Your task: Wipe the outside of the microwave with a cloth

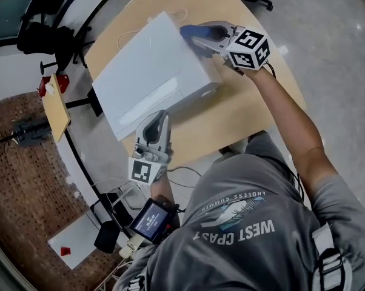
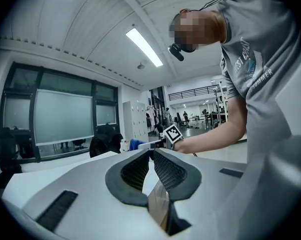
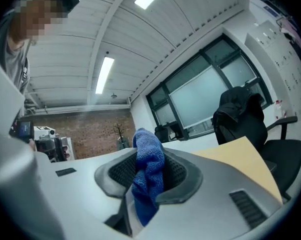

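Note:
The white microwave [image 1: 147, 71] sits on a tan table [image 1: 249, 111]. My right gripper [image 1: 196, 36] hovers at its far right corner, shut on a blue cloth [image 1: 187, 31]. In the right gripper view the blue cloth [image 3: 149, 176] is bunched between the jaws and hangs below them, with my right gripper [image 3: 150, 156] aimed level across the room. My left gripper [image 1: 160, 115] is at the microwave's near edge, shut with nothing in it. Its pads meet in the left gripper view, where my left gripper [image 2: 151, 153] points towards the right gripper's marker cube [image 2: 173, 133] and the cloth [image 2: 136, 144].
A thin white cable [image 1: 131, 34] lies on the table behind the microwave. Left of the table are black office chairs [image 1: 46, 38], a yellow board [image 1: 55, 107] with a red object by it, and brick-patterned flooring. A small screen device [image 1: 151, 219] hangs at the person's waist.

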`<act>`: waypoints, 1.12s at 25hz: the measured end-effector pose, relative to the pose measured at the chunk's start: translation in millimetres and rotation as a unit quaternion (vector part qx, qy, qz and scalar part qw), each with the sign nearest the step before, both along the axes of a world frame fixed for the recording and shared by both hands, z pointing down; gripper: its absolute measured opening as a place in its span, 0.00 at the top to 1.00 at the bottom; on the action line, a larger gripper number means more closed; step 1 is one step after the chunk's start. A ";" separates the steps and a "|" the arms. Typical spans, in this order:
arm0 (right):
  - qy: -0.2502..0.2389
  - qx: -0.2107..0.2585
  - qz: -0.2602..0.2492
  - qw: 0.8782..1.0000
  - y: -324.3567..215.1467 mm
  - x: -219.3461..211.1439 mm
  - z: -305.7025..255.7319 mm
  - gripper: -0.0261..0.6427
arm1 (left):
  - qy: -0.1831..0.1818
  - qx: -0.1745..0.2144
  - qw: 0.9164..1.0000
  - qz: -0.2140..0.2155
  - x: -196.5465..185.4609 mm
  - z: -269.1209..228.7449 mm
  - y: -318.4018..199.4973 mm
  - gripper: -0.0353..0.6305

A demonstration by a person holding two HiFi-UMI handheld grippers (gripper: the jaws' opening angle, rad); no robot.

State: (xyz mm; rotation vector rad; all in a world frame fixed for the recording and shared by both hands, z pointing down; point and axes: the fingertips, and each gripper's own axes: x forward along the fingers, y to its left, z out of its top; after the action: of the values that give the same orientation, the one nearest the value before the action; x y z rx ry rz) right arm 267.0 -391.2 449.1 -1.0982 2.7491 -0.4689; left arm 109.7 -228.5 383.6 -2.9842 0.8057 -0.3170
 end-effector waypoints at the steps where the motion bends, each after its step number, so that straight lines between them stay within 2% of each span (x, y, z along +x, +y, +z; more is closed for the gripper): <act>1: -0.010 -0.007 -0.002 1.000 -2.3 -2.7 7.4 0.79 | -0.004 -0.003 1.000 0.000 3.2 2.5 -2.6 0.87; 5: -0.075 -0.044 0.003 0.996 -8.6 -7.3 40.6 0.79 | -0.017 -0.012 1.000 -0.001 12.6 8.8 -9.0 0.88; 8: -0.138 -0.088 0.021 0.986 -11.9 -7.3 77.9 0.79 | -0.028 -0.014 0.999 -0.005 11.8 14.0 -11.8 0.87; 11: -0.169 -0.139 0.040 0.975 -11.8 -7.5 125.5 0.79 | -0.034 -0.015 0.999 -0.015 4.3 17.1 -14.2 0.87; 16: -0.181 -0.215 0.058 0.958 -3.2 -8.0 197.1 0.79 | -0.038 -0.016 0.999 -0.030 -5.6 21.0 -15.4 0.87; 20: -0.193 -0.242 0.068 0.949 1.4 -7.8 223.1 0.79 | -0.039 -0.018 0.998 -0.034 -9.6 24.9 -13.7 0.87; 28: -0.167 -0.244 0.058 0.954 -1.0 -5.7 216.1 0.79 | -0.035 -0.018 0.998 -0.048 -15.9 23.5 -9.9 0.87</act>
State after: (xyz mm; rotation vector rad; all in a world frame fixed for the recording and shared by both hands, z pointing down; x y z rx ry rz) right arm 261.2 -392.2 665.1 -1.1348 2.3124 -1.2382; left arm 93.8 -238.4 407.1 -2.9540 0.9482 -0.4421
